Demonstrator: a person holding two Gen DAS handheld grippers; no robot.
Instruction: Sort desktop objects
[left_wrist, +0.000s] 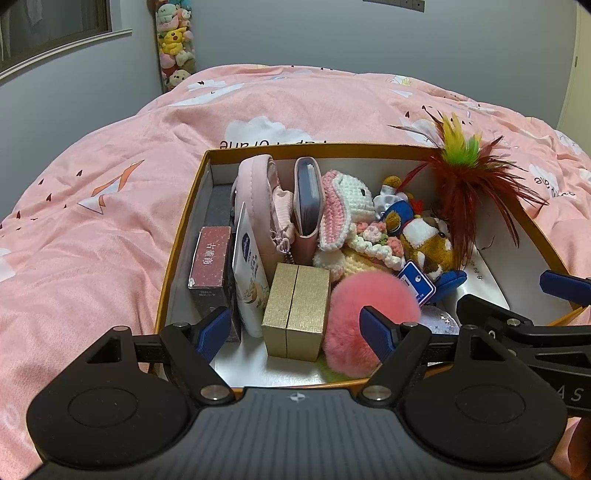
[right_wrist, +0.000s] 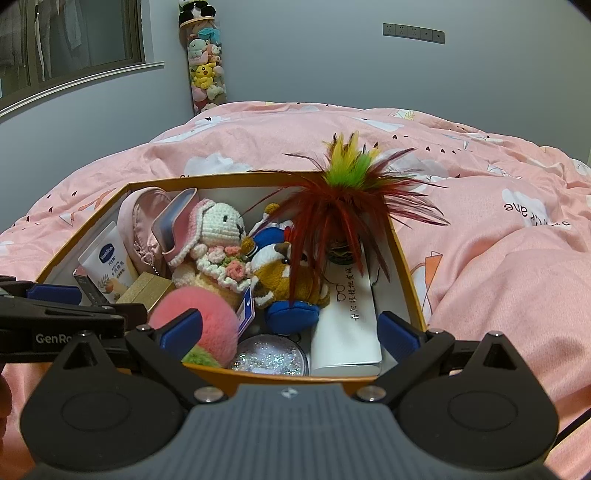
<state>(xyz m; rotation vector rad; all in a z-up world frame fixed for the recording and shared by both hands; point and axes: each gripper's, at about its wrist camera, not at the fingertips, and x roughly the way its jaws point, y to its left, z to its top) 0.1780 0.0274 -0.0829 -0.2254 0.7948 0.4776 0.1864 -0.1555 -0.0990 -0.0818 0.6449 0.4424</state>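
An orange-rimmed box (left_wrist: 177, 236) sits on the pink bed, packed with objects: a gold box (left_wrist: 297, 312), pink pompom (left_wrist: 369, 314), maroon box (left_wrist: 210, 266), lotion tube (left_wrist: 249, 277), pink pouch (left_wrist: 258, 199), crochet rabbit (left_wrist: 351, 206), plush toys and a feather toy (left_wrist: 461, 173). My left gripper (left_wrist: 295, 328) is open and empty above the box's near edge. My right gripper (right_wrist: 291, 328) is open and empty above the near edge too, over a glitter disc (right_wrist: 269, 356) and white case (right_wrist: 347, 321). The box rim (right_wrist: 402, 251) also shows there.
The pink duvet (left_wrist: 92, 221) surrounds the box on all sides. A hanging column of plush toys (right_wrist: 205, 70) is on the far wall. The right gripper's finger (left_wrist: 565, 286) shows at the right edge of the left wrist view.
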